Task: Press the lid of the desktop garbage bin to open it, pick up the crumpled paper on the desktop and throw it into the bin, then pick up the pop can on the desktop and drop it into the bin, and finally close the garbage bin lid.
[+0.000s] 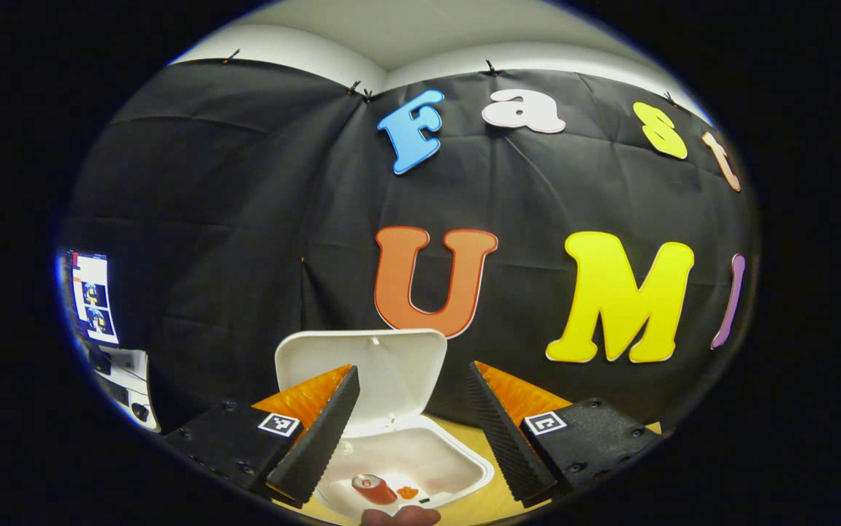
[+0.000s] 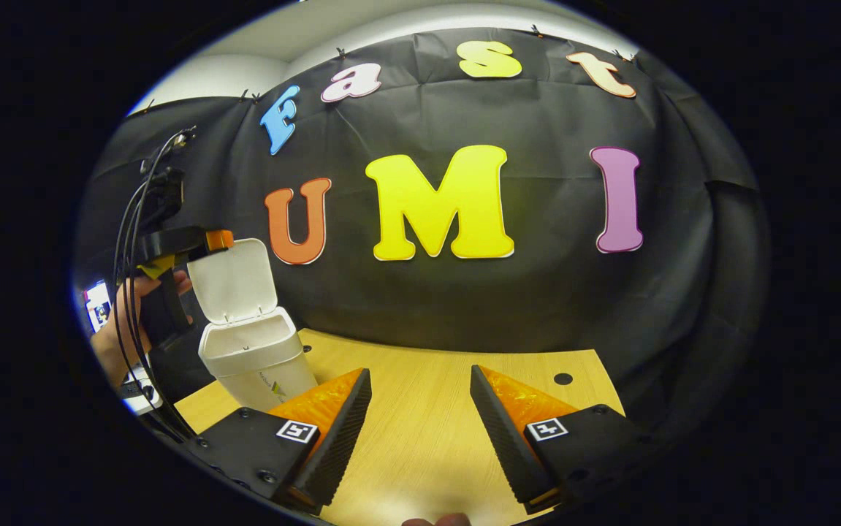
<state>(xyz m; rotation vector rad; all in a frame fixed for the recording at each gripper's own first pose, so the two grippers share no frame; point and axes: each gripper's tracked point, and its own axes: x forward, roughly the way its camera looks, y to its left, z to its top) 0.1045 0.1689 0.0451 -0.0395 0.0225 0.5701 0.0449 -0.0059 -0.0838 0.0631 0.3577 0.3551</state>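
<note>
Jaws of the left gripper [image 1: 411,420] are standing wide apart with nothing between them, hovering directly above the open mouth of a small white plastic desktop garbage bin [image 1: 420,456]. Lying at the bottom of that bin is a red, cylindrical metal pop can [image 1: 373,488], resting on its side, with a small orange scrap just beside it; the crumpled paper cannot be made out with certainty. The bin's white hinged lid [image 1: 373,365] is standing upright behind the opening, tilted back toward the black cloth wall. A fingertip is showing at the lower edge of the left gripper view.

Jaws of the right gripper [image 2: 420,431] are likewise spread wide and holding nothing, hanging over a bare stretch of the pale wooden table [image 2: 427,394], well apart from the bin. In the right gripper view, the bin [image 2: 256,358] is sitting near the table's left end with its lid [image 2: 234,281] raised, while the left gripper [image 2: 193,239] is hanging at the top of the lid, gripped by a person's hand [image 2: 124,321] with black cables trailing from it. A dark round hole is showing in the table near its far right edge.
</note>
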